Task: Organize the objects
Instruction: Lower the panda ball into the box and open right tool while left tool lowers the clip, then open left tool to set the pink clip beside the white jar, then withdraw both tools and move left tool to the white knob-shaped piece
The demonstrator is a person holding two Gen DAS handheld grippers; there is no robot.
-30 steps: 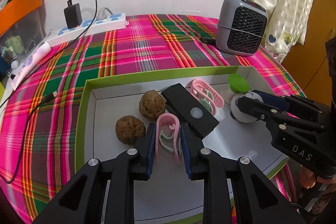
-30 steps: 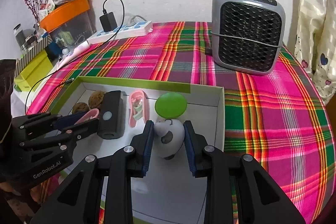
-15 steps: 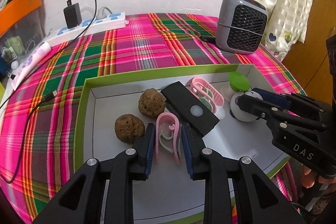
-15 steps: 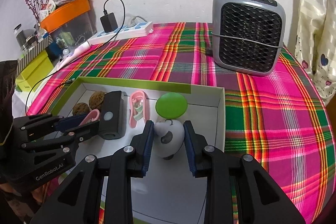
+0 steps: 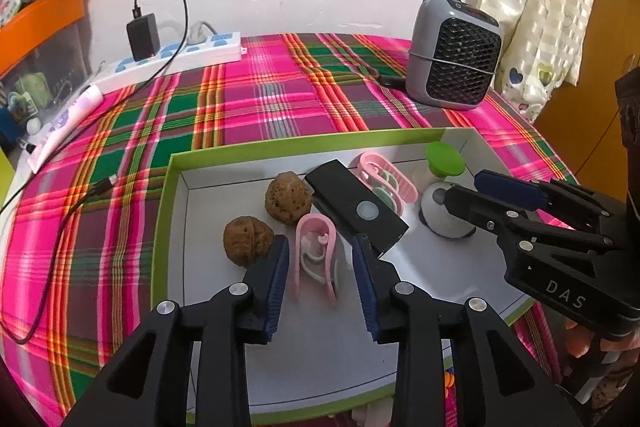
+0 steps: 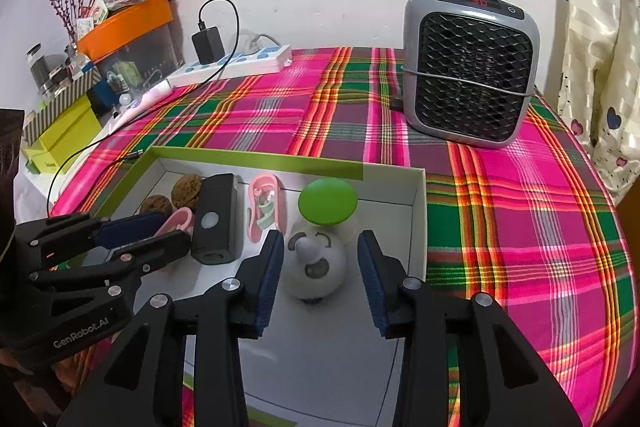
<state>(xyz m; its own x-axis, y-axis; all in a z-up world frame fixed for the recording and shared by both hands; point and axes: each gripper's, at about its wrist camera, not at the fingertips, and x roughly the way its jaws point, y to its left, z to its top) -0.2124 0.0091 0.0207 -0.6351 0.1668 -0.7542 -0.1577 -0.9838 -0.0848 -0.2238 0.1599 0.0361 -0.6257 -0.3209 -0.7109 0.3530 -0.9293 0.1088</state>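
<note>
Release step: the left claw [image 5: 320,279] is opening off the pink clip [image 5: 316,259], the right claw [image 6: 318,281] off the white toy [image 6: 316,267], both at lower centre in the box [image 5: 160,227]; next, lift clear.

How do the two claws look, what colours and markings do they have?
Both claws are matte black, built of angular linked arms with round silver screws at the joints. Each finger ends in a dark blue ribbed pad. The left claw carries white lettering "GenRobot.AI" on its body. The right claw is marked "DAS" in white. No cables show on either.
</note>
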